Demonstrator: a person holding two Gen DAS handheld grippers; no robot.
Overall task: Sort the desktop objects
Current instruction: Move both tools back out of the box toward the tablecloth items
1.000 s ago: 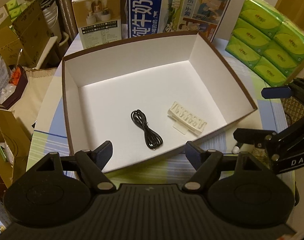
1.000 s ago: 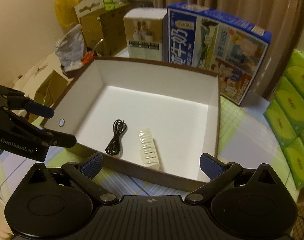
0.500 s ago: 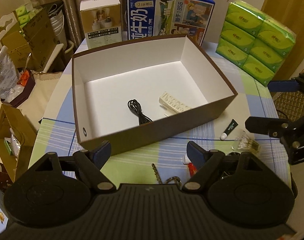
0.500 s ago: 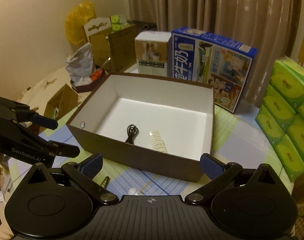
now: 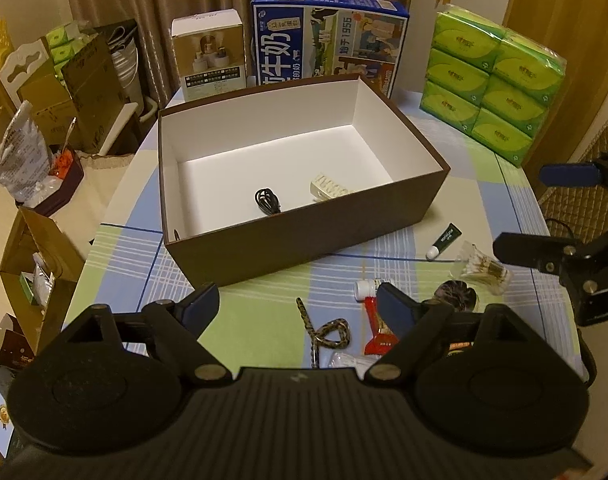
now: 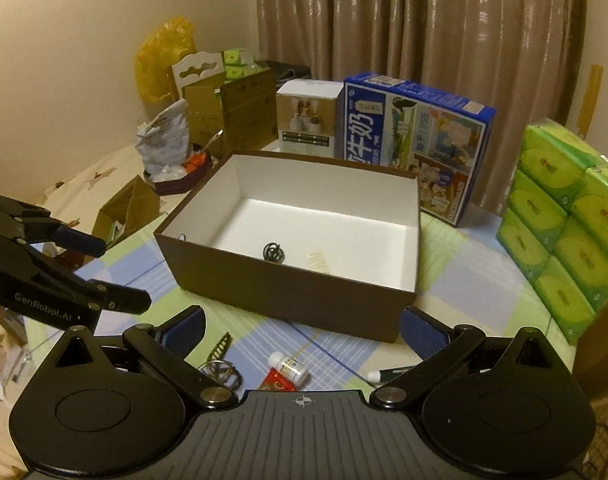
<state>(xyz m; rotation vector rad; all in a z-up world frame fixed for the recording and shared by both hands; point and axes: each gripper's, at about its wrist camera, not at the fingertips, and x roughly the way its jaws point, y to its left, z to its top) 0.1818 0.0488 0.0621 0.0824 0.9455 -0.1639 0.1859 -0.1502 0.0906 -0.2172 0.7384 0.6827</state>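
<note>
Checked worktop (image 5: 264, 320) under dim warm light, curtain behind. Brown box (image 5: 304, 236) sits mid-worktop; inside it, a coiled black cable (image 5: 267, 201) and a cream comb-like piece (image 5: 328, 190), near each other. In front of the box lie a red tube (image 5: 373, 320), small dark tube (image 5: 443, 240) and swab packet (image 5: 481, 268). Left tool (image 5: 300, 304) and right tool (image 6: 302, 328) both released, holding nothing, above the loose items.

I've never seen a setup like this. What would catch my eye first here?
Probably the big brown box with white insides at the table's middle, holding only a coiled black cable and a cream plastic strip. In front of it lie scattered small things, like a red tube. Behind stands a bright blue milk carton, with green tissue packs on the right.
</note>
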